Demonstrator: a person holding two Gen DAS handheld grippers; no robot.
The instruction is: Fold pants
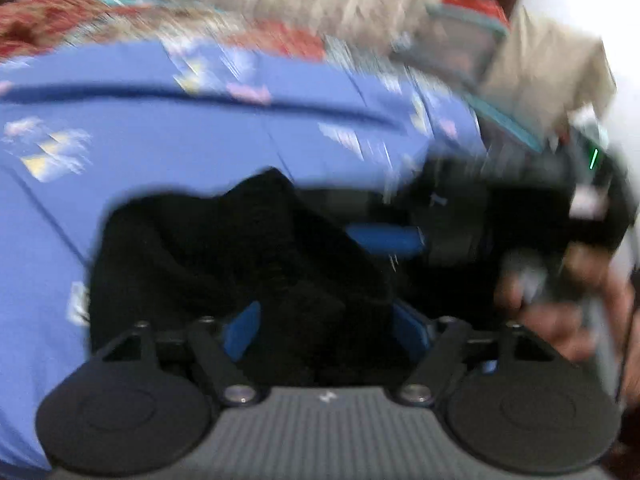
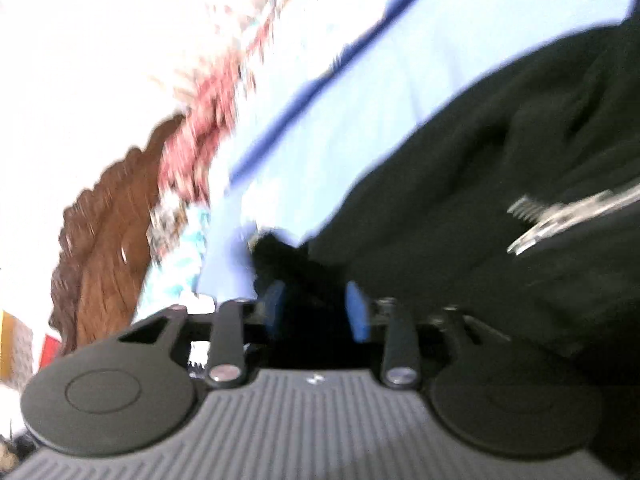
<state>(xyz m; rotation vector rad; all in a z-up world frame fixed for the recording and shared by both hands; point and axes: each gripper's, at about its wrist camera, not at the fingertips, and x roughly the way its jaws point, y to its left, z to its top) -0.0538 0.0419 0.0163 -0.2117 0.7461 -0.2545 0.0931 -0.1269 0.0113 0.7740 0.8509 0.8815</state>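
The black pants (image 1: 224, 248) lie bunched on a blue patterned bedsheet (image 1: 160, 128). My left gripper (image 1: 326, 320) has its blue fingers (image 1: 242, 330) closed around a fold of the black fabric. The right gripper (image 1: 400, 238) shows at the right of the left wrist view, held by a hand, beside the pants. In the right wrist view the pants (image 2: 500, 168) fill the right side, and my right gripper (image 2: 316, 312) has its blue fingers (image 2: 358, 312) clamped on dark fabric. Both views are motion-blurred.
A red floral blanket (image 1: 52, 16) lies along the far edge of the bed. A grey container with a teal rim (image 1: 460, 48) stands at the back right. A brown carved headboard (image 2: 104, 240) is at the left of the right wrist view.
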